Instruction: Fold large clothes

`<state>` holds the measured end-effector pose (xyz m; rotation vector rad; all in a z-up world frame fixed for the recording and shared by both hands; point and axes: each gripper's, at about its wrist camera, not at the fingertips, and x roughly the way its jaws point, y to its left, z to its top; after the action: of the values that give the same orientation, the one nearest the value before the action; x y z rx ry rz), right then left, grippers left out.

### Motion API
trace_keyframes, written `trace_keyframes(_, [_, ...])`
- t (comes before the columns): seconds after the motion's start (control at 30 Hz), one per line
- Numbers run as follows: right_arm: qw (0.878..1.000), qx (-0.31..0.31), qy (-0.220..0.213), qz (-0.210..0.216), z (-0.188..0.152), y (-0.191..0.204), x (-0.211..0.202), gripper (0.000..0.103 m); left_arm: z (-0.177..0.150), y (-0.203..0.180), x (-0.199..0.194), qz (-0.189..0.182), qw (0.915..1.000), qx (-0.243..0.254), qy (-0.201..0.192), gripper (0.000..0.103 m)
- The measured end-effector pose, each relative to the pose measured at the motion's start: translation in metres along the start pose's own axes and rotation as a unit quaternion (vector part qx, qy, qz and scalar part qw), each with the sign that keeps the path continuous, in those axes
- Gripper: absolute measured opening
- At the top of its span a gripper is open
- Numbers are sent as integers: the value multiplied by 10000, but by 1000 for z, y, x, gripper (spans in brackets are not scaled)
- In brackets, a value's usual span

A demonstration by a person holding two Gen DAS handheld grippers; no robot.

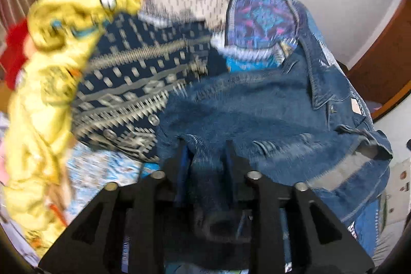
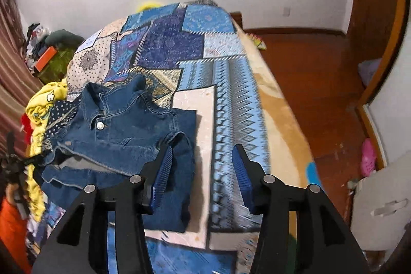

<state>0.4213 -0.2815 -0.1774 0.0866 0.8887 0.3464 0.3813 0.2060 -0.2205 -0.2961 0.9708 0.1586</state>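
Observation:
A blue denim jacket [image 2: 123, 130] lies partly folded on the patchwork bedspread [image 2: 195, 48], collar toward the far end. My left gripper [image 1: 205, 145] is shut on a fold of the denim jacket [image 1: 257, 104], which bunches between its fingers. My right gripper [image 2: 203, 158] is open and empty, just right of the jacket's near right edge, its blue pads [image 2: 164, 171] above the bedspread.
A yellow garment [image 1: 43, 84] and a dark blue patterned garment [image 1: 128, 84] lie heaped left of the jacket. A red item [image 1: 12, 53] lies further left. Wooden floor [image 2: 308, 73] runs along the bed's right side. A green box [image 2: 59, 60] stands at far left.

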Motion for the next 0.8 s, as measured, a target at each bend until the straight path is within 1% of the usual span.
trace_keyframes(0.07, [9998,-144,-97,-136,-4,6,-8,48,2,-3,-27,69,9994,126,-328,41])
trace_keyframes(0.13, [9994,-281,-179,-121,-10,16,-12,51,2,-6,-48,16,9983,207,-543,45])
trace_keyframes(0.17, [9991,-351,-213,-57,-14,22,-14,52,2,-7,-56,-5,9978,250,-608,47])
trace_keyframes(0.23, [9986,-478,-245,26,-21,34,-15,54,-3,-15,-69,-76,9968,429,-670,48])
trace_keyframes(0.37, [9969,-676,-187,343,-35,60,-8,57,-21,-30,-74,-217,9955,750,-536,50])
trace_keyframes(0.43, [9959,-731,-76,522,-41,71,0,58,-34,-39,-68,-371,9951,839,-358,51])
trace_keyframes(0.53, [9942,-842,138,660,-49,86,14,58,-51,-50,-52,-464,9943,953,-73,51])
trace_keyframes(0.6, [9925,-940,312,709,-54,94,25,58,-59,-57,-40,-441,9934,1051,94,51])
trace_keyframes(0.7, [9894,-1113,634,688,-62,103,40,59,-70,-66,-20,-275,9917,1230,266,51])
trace_keyframes(0.73, [9889,-1185,642,618,-64,105,42,60,-72,-67,-17,-234,9914,1260,264,51])
trace_keyframes(0.8, [9873,-1401,546,514,-66,112,44,64,-71,-70,-11,-177,9908,1325,187,57])
